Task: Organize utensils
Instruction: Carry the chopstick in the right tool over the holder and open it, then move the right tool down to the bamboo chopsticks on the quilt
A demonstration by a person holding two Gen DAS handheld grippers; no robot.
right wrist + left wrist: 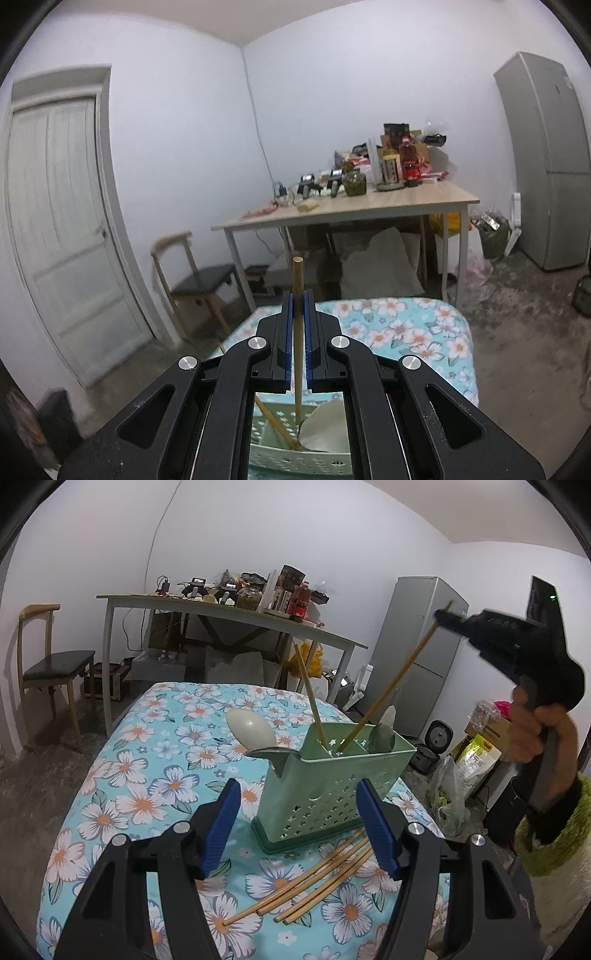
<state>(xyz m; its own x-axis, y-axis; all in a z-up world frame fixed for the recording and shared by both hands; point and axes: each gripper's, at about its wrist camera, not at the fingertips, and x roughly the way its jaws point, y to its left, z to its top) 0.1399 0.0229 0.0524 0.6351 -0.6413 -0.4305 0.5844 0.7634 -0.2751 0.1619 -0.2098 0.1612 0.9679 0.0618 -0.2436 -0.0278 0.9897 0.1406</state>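
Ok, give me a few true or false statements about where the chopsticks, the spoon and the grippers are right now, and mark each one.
1. The right hand-held gripper is shut on a chopstick. True.
2. The left hand-held gripper grips the green utensil holder. False: its jaws are open, holding nothing.
3. Loose chopsticks lie on the floral tablecloth beside the holder. True.
4. The white spoon lies flat among the loose chopsticks. False: it stands in the holder's end pocket.
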